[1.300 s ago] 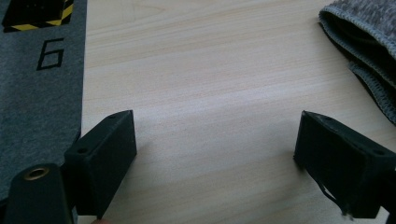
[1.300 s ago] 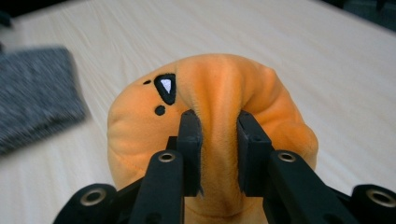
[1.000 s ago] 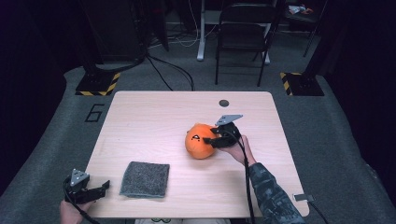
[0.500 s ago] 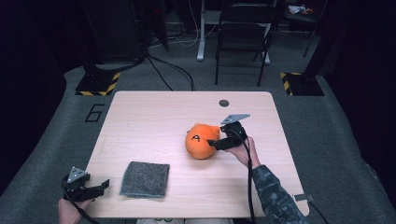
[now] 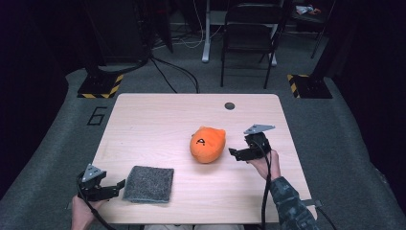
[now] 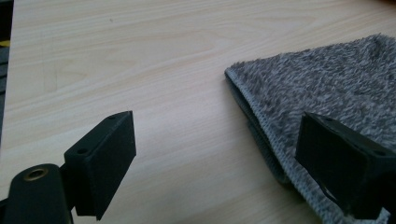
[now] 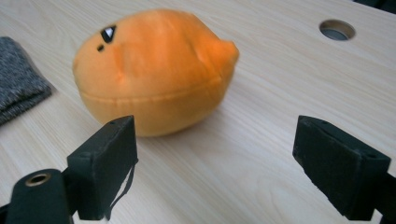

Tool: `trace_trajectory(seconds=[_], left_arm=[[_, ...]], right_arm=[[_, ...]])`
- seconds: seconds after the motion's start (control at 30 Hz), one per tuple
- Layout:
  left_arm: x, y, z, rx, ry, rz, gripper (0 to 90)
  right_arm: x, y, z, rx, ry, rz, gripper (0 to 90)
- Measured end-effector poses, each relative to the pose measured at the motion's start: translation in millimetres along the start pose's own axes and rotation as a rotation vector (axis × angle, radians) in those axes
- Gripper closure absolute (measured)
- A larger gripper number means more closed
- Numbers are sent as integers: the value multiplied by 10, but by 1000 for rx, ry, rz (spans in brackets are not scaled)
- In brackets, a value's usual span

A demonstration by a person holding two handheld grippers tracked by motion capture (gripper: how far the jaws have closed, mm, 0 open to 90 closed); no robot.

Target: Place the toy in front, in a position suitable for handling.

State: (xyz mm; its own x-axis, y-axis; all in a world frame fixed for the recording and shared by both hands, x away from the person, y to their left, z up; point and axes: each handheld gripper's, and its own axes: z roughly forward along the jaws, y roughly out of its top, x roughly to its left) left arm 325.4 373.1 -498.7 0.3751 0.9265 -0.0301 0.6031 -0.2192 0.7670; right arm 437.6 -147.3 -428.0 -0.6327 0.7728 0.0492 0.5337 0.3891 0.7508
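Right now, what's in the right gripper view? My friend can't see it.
An orange plush toy lies on a light wooden table, just beyond the open right gripper and apart from its two black jaws. A grey fuzzy cloth sits at the left edge.

Orange plush toy, grey speckled cloth

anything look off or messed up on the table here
Nothing stands out. The orange plush toy sits intact on the table, and the grey cloth lies flat and folded near the front edge. No spill or damage shows.
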Motion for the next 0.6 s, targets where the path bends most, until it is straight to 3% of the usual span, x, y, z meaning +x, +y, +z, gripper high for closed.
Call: trace_trajectory(seconds=[0.1,0.17,0.43,0.6], left_arm=[[-113,55,62,1,-42,4,119],[-200,94,111,32,-63,40,120],[-412,157,310,69,-130,92,120],[-529,179,431,119,-122,157,125]], right_arm=[[-14,-94,-62,12,-16,23,123],[-16,-142,-110,22,-34,25,122],[-30,-416,-289,58,-90,68,123],[-19,-601,-419,82,-117,82,122]])
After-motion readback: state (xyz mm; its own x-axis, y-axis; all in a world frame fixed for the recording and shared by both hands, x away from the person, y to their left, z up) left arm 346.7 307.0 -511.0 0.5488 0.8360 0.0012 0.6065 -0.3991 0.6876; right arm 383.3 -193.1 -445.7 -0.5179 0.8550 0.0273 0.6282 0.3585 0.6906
